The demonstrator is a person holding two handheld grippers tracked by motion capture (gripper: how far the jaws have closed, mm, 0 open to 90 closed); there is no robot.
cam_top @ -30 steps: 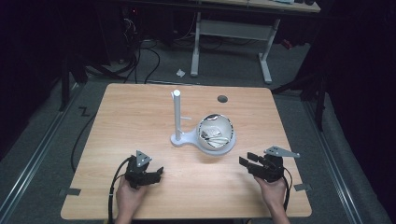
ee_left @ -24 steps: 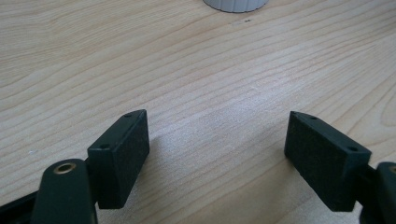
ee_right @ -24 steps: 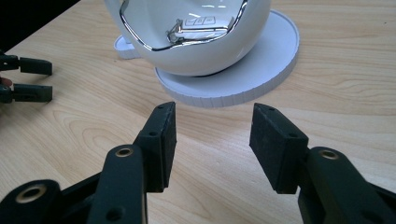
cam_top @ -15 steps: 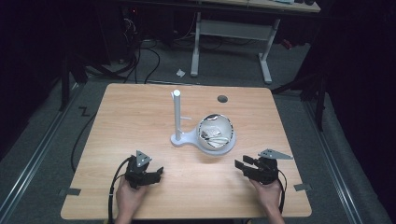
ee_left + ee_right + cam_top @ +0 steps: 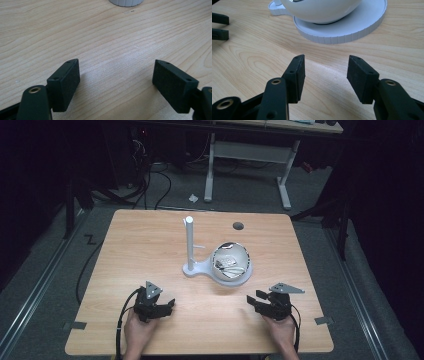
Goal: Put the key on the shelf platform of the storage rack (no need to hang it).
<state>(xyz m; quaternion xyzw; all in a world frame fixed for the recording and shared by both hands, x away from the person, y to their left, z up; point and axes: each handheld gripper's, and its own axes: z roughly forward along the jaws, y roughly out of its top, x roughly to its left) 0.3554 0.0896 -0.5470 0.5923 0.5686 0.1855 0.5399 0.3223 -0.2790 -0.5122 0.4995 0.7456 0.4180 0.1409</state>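
One white bowl point(image 5: 230, 262) sat on the round base of one white stand point(image 5: 192, 267) w/ an upright post, near the tabletop point(image 5: 150, 240) centre; sth metallic lay inside, too small to tell what. Nothing looked handled yet, so the whole job seemed left to do. Right gripper point(image 5: 325, 67) sat just in front of the bowl, jaws just opening, partly spread, nothing btwn them. Left gripper point(image 5: 116, 72) rested farther off, jaws spread wide, empty. Two grippers total.
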